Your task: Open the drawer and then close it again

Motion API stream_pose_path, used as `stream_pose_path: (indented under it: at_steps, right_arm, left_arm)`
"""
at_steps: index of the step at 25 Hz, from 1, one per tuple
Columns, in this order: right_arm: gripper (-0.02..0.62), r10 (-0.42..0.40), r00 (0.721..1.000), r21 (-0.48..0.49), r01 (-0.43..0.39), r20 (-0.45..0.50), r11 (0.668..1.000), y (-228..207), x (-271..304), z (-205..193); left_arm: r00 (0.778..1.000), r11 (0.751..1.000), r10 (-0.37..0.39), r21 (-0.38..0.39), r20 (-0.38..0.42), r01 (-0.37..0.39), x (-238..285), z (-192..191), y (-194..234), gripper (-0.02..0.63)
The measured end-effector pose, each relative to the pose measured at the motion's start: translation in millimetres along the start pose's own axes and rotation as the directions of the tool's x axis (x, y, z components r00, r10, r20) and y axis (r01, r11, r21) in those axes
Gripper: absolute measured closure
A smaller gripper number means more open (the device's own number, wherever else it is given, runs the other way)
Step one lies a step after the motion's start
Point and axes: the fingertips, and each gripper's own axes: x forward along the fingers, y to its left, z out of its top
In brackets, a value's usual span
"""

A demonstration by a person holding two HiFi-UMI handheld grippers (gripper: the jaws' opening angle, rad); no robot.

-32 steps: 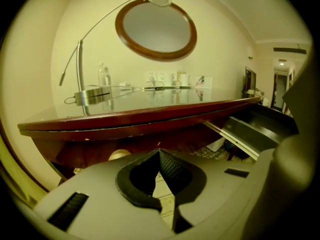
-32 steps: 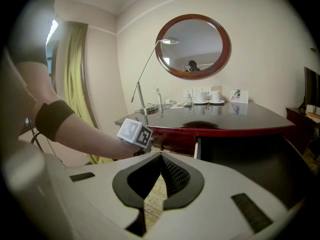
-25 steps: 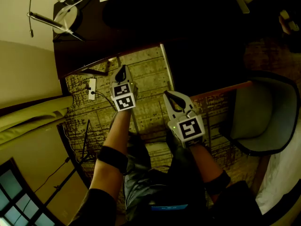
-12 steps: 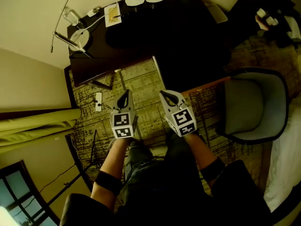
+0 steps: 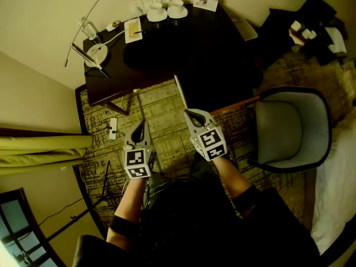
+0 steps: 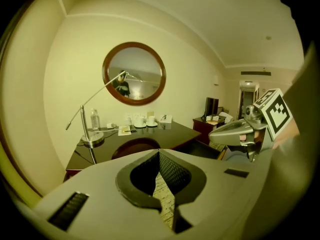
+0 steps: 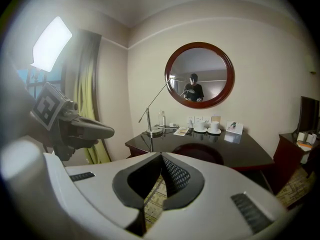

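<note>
A dark wooden desk (image 5: 183, 43) stands against the wall at the top of the head view; its front is in shadow and I cannot make out a drawer there. My left gripper (image 5: 141, 124) hangs over the patterned carpet short of the desk's front edge, shut and empty. My right gripper (image 5: 192, 115) is beside it to the right, also shut with nothing in it. In the left gripper view the desk (image 6: 175, 134) lies beyond the closed jaws, with the right gripper (image 6: 214, 133) at the right. The right gripper view shows the desk (image 7: 240, 151) ahead and the left gripper (image 7: 110, 131) at the left.
On the desk are a lamp (image 5: 95, 52), a water bottle (image 5: 86, 26), two cups on saucers (image 5: 167, 10) and some cards. A grey armchair (image 5: 289, 129) stands at the right, a yellow curtain (image 5: 44, 149) at the left, a power strip (image 5: 113, 128) on the carpet. A round mirror (image 6: 134, 74) hangs above the desk.
Both grippers have risen and drawn back from the desk toward the person, the left one more. The head view now takes in more of the desk top and wall. Jaws stayed shut.
</note>
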Motion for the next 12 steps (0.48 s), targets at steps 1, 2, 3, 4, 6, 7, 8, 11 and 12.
stream_pose_path:
  at_steps: [1, 2, 3, 4, 6, 7, 8, 11, 12]
  right_arm:
    - [0.595, 0.0, 1.0, -0.001, 0.0, 0.0, 1.0, -1.2, -1.4, -0.1]
    - [0.595, -0.001, 1.0, -0.002, 0.001, -0.001, 1.0, -2.6, -2.5, -0.5]
    - [0.595, -0.002, 1.0, -0.002, 0.002, -0.001, 1.0, -3.9, -3.4, -1.1]
    - [0.595, -0.004, 1.0, 0.0, 0.004, -0.002, 1.0, -5.3, -3.9, -1.7]
    - [0.595, -0.007, 1.0, 0.005, 0.007, -0.003, 1.0, -8.6, -4.3, -3.1]
    - [0.595, -0.009, 1.0, 0.007, 0.009, -0.003, 1.0, -10.6, -4.4, -3.5]
    - [0.595, -0.009, 1.0, 0.009, 0.009, -0.003, 1.0, -12.7, -4.7, -3.9]
    - [0.595, -0.008, 1.0, 0.013, 0.008, -0.001, 1.0, -19.6, -7.0, -5.8]
    - [0.595, -0.007, 1.0, 0.014, 0.007, -0.001, 1.0, -22.2, -8.2, -7.0]
  left_arm:
    - [1.0, 1.0, 0.004, 0.002, 0.006, -0.004, -2.2, 1.5, -0.8, 0.603]
    - [1.0, 1.0, 0.008, 0.005, 0.011, -0.008, -3.9, 2.7, -1.4, 0.603]
    - [1.0, 1.0, 0.011, 0.006, 0.016, -0.011, -5.0, 3.5, -1.8, 0.603]
    - [1.0, 1.0, 0.013, 0.005, 0.021, -0.013, -5.8, 3.9, -2.1, 0.603]
    - [1.0, 1.0, 0.014, -0.008, 0.025, -0.014, -5.9, 3.2, -2.7, 0.603]
    - [1.0, 1.0, 0.013, -0.015, 0.023, -0.013, -5.3, 2.4, -3.1, 0.603]
    - [1.0, 1.0, 0.013, -0.02, 0.021, -0.012, -4.6, 1.5, -3.7, 0.603]
    - [1.0, 1.0, 0.009, -0.019, 0.023, -0.009, -2.6, 0.7, -8.1, 0.603]
    - [1.0, 1.0, 0.009, -0.015, 0.025, -0.008, -1.9, 0.9, -10.6, 0.603]
